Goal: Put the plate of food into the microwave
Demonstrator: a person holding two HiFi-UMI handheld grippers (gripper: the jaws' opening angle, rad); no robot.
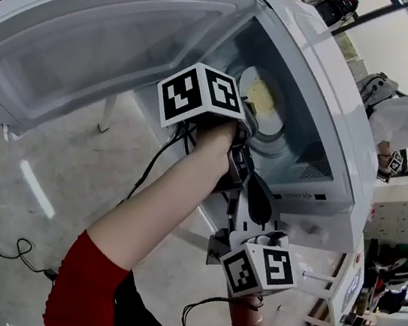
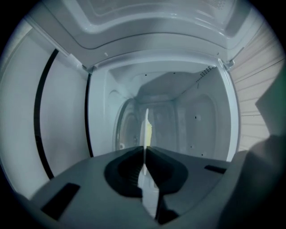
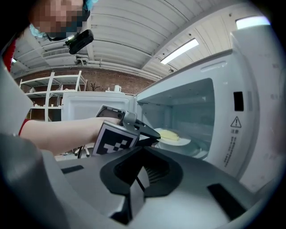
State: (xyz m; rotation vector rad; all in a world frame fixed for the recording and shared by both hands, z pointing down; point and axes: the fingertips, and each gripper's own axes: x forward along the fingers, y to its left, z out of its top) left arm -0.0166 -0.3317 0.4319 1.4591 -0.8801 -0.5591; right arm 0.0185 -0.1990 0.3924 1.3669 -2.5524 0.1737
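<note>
A white plate with pale yellow food lies inside the open white microwave, over the glass turntable. My left gripper reaches into the cavity and is shut on the plate's near rim. In the left gripper view the plate shows edge-on, pinched by the left gripper. My right gripper hangs outside, below the opening, and points at it. It is shut with nothing in it. The right gripper view shows the plate low in the cavity.
The microwave door stands swung wide at the upper left. Black cables trail over the concrete floor. A person in a white top stands at the right edge. Metal shelves stand behind.
</note>
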